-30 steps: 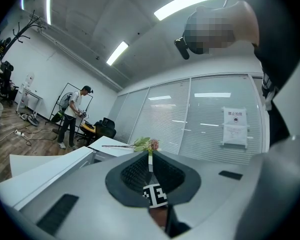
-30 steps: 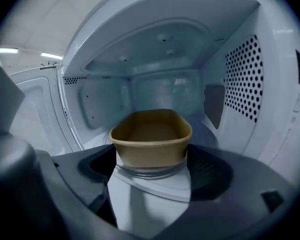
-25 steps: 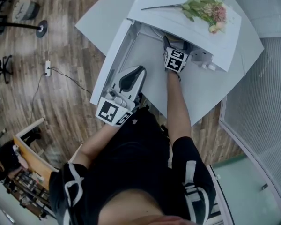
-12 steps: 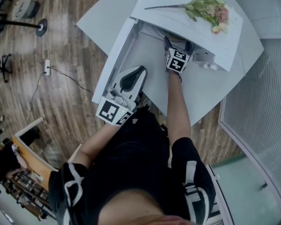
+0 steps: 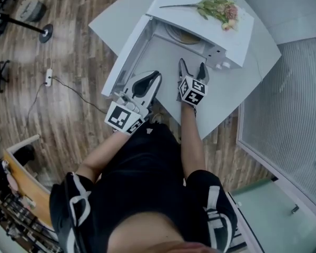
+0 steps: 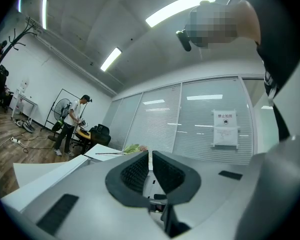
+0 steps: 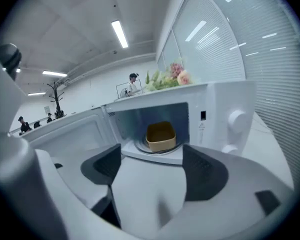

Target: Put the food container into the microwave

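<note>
- The food container (image 7: pixel 161 135), a tan squarish tub, is already inside the microwave (image 7: pixel 224 104), sitting on the glass turntable (image 7: pixel 140 147) with nothing touching it.
- The microwave door (image 7: pixel 72 131) hangs wide open to the left, and a bunch of flowers (image 7: pixel 167 79) lies on the roof.
- The right gripper (image 7: pixel 153 165) is out in front of the opening, aimed right at the tub. Its jaws are spread wide and there's nothing between them, just white table (image 5: pixel 237 83) showing through.
- The left gripper (image 6: pixel 149 169) is off to the left by the door, jaws pinched almost together with only a thin slit and nothing in it. It's tilted up toward the ceiling lights and a glass wall with blinds.
- Way in the background of the left gripper view there's a person (image 6: pixel 70 124) standing by a desk.
</note>
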Demonstrator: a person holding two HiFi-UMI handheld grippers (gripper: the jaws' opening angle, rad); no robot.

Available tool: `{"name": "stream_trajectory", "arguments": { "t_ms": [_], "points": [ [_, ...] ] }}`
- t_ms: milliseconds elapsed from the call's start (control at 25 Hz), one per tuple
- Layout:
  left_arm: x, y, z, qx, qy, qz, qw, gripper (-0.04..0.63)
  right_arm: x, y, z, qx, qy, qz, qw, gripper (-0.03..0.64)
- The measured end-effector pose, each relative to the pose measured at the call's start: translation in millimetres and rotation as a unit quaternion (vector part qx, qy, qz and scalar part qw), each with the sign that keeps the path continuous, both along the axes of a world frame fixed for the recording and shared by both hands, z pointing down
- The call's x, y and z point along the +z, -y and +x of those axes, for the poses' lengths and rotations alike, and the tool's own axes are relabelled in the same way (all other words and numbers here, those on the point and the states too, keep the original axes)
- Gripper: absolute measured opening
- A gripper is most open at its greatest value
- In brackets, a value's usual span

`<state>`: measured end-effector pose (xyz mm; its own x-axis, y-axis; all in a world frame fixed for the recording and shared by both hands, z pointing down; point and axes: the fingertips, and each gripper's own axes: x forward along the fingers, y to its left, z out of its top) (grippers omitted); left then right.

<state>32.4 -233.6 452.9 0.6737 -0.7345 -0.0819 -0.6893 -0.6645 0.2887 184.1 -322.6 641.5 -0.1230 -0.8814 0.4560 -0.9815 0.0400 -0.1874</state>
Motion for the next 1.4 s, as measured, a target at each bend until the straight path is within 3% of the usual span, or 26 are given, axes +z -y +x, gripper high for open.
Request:
{"name": "stream_trajectory", "arguments": {
  "t_ms": [80, 240, 320, 480, 880, 1400],
  "points": [
    [-15, -23, 1, -0.004, 0.0, 0.013, 0.9999, 0.043, -28, -35, 1, -0.005, 0.002, 0.019, 1.0, 0.316],
    [-43, -72, -4, -0.01, 0.005, 0.032, 0.9994, 0.043, -79, -104, -2, -0.029, 0.016, 0.049, 0.998, 0.237],
    [-53, -87, -11, -0.013, 0.009, 0.04, 0.9991, 0.043, -105, -131, -6, -0.041, 0.029, 0.073, 0.996, 0.165],
    [-66, -101, -31, -0.013, 0.006, 0.046, 0.9988, 0.043, -148, -172, -14, -0.042, 0.029, 0.1, 0.994, 0.112],
    [-67, -116, -63, 0.01, 0.003, 0.033, 0.9994, 0.043, -200, -240, -63, -0.026, 0.022, 0.119, 0.992, 0.043],
    [-63, -134, -75, 0.031, 0.004, 0.036, 0.9988, 0.043, -206, -257, -79, -0.011, 0.021, 0.13, 0.991, 0.025]
  ]
}}
